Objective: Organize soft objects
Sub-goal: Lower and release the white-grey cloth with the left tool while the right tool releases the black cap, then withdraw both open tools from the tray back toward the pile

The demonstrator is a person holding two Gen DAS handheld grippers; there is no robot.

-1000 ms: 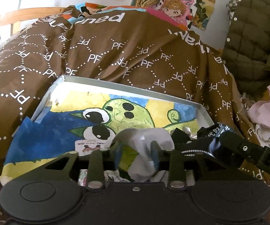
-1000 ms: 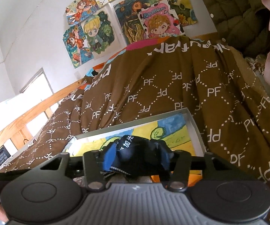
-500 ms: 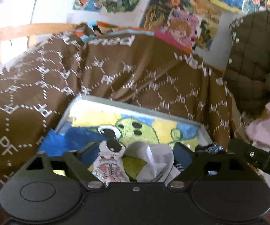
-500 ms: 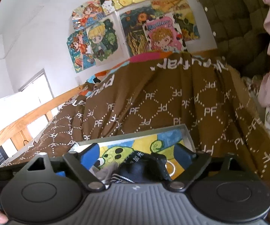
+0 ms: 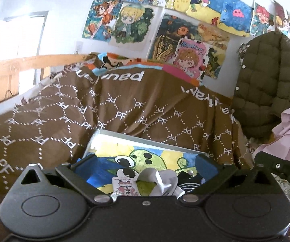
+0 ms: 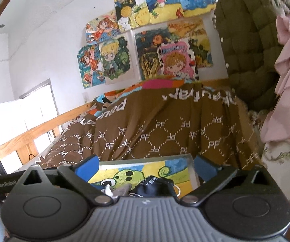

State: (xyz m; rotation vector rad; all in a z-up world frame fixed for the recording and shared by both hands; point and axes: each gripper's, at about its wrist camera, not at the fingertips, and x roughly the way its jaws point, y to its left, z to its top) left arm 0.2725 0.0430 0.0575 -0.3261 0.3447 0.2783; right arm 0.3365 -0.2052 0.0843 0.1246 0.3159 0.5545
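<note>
While both jaws have just been opening wide and empty, the left gripper (image 5: 146, 164) and right gripper (image 6: 146, 164) are held over a shallow cartoon-lined box (image 5: 145, 137) on a brown patterned blanket (image 5: 124, 104), where a crumpled white sock (image 5: 161, 181) and a black-navy sock (image 6: 155, 188) are seen lying.

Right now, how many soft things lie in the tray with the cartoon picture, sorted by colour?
White or grey cloth piece: 1
Dark blue or black cloth piece with white print: 1
Total: 2 soft things in the tray, as far as both wrist views show; the gripper bodies hide its near part.
</note>
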